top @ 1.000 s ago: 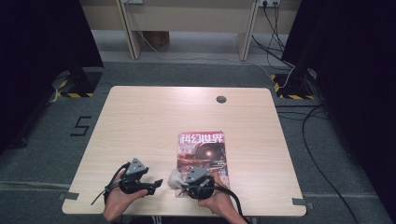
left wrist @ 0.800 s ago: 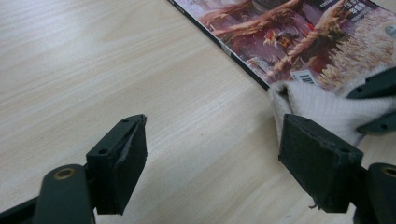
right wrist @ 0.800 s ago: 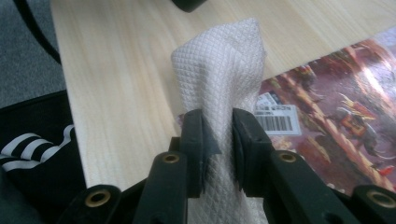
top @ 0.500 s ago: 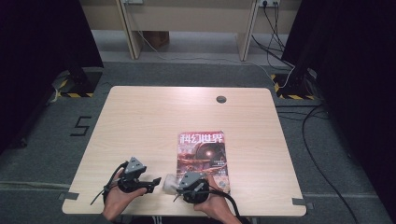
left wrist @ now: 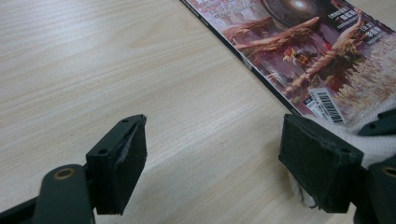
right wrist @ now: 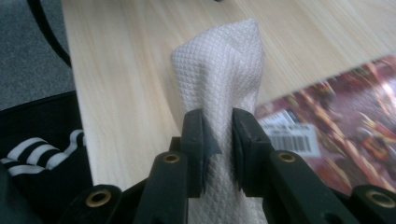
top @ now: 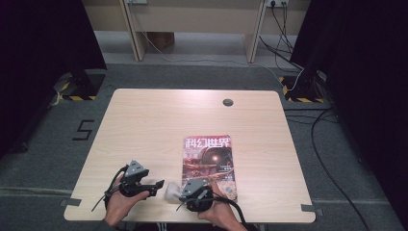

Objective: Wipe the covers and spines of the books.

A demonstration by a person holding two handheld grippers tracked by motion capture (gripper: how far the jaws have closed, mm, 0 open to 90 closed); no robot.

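Table (top: 159, 125) mostly bare; magazine (top: 208, 163) lies flat, lower centre-right of the high view, cover up. Right gripper (top: 179, 194) at bottom centre pinches a white cloth (right wrist: 219, 74), jaws pressed onto its bunched middle so the free end stands up ahead of them, probably ready for wiping. Left gripper (top: 159, 185) sits just left of it, jaws spread wide with nothing between, likely waiting. Cloth's lower end is cut off below the jaws; magazine's near corner is hidden under the right gripper.
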